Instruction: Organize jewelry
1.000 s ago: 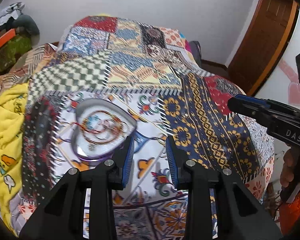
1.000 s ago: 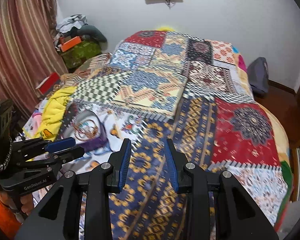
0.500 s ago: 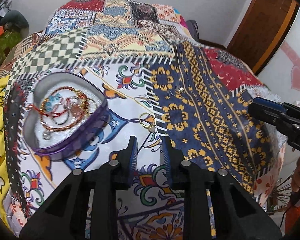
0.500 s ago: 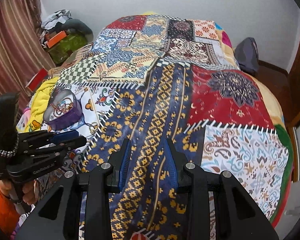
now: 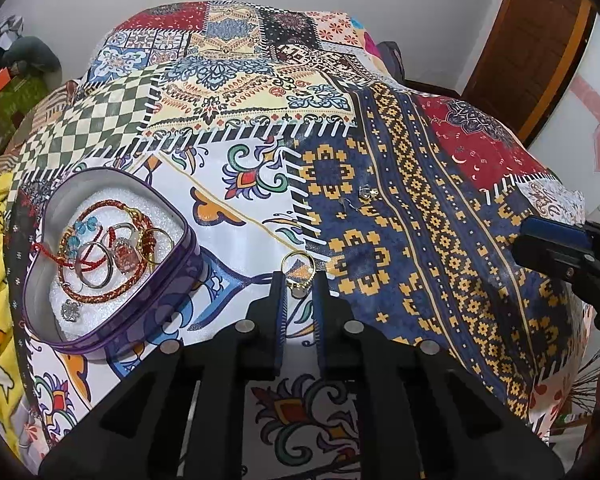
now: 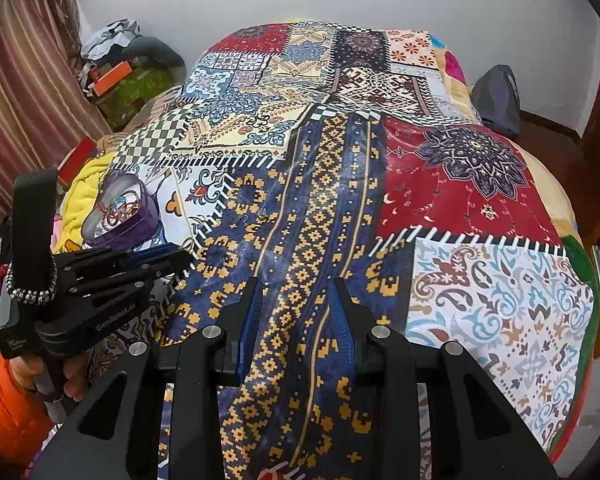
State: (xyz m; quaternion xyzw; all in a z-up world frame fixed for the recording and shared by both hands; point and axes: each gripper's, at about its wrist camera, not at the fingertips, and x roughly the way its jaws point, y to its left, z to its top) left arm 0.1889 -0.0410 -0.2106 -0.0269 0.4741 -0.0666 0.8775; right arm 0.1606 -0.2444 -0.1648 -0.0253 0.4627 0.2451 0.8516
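The left gripper [image 5: 299, 294], marked "GenRobot.AI" on its side, has its jaws narrowed around a gold ring [image 5: 298, 271] lying flat on the patchwork bedspread [image 5: 400, 216], stone end apparently toward the gripper, though contact is unclear. To its left sits the open purple heart-shaped tin [image 5: 112, 320] of bracelets and rings. The right gripper [image 6: 296, 316] hangs wide and empty over open blue-and-yellow quilt.

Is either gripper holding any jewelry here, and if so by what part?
Nothing is held. The left gripper is open around the lower edge of the gold ring on the quilt; the right gripper is open and empty.
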